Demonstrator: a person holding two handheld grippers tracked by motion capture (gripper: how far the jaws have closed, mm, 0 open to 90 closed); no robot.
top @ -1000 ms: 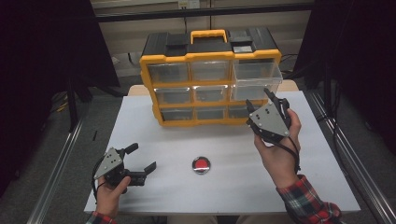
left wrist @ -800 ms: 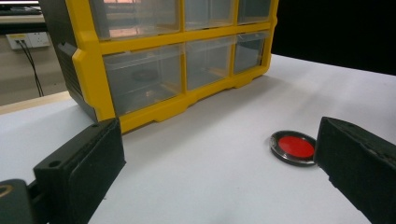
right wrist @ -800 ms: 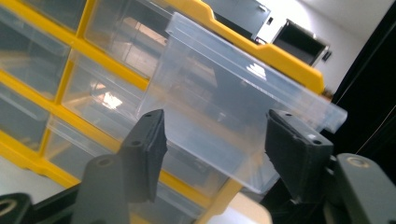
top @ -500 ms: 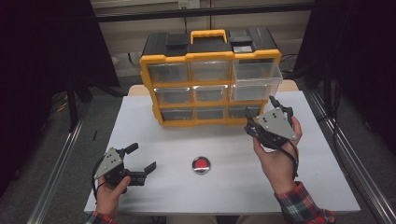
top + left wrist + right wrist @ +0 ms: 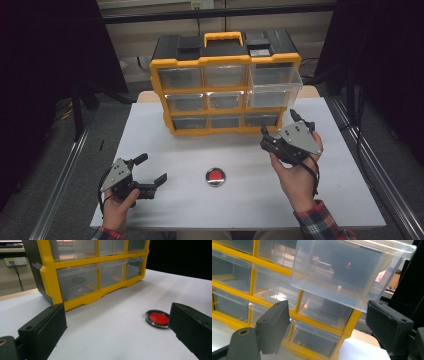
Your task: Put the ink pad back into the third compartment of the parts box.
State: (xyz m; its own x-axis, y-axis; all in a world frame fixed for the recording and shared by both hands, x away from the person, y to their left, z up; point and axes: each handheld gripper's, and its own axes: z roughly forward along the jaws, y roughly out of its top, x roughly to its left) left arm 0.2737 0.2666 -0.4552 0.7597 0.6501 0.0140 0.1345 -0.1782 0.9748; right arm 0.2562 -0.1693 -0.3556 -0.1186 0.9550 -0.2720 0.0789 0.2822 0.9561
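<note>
A yellow and black drawer cabinet (image 5: 225, 85) (image 5: 82, 277) (image 5: 249, 285) stands at the back of the white table (image 5: 165, 145). Its top right clear drawer (image 5: 275, 82) (image 5: 344, 272) is pulled out. A round red disc with a dark rim (image 5: 215, 176) (image 5: 157, 318) lies on the table in front. My right gripper (image 5: 277, 125) (image 5: 327, 322) hovers just below the pulled-out drawer; its jaws have just been opening and nothing is between them. My left gripper (image 5: 150, 170) (image 5: 117, 332) rests low at the front left, open and empty, pointing toward the disc.
Metal rails (image 5: 365, 165) run along both sides of the table. The person's plaid sleeve (image 5: 320, 225) comes in at the bottom right. Dark curtains (image 5: 45, 50) flank the bench.
The right gripper has sunk away from the pulled-out drawer toward the table, and its jaws stand wider. The left gripper has stayed in place.
</note>
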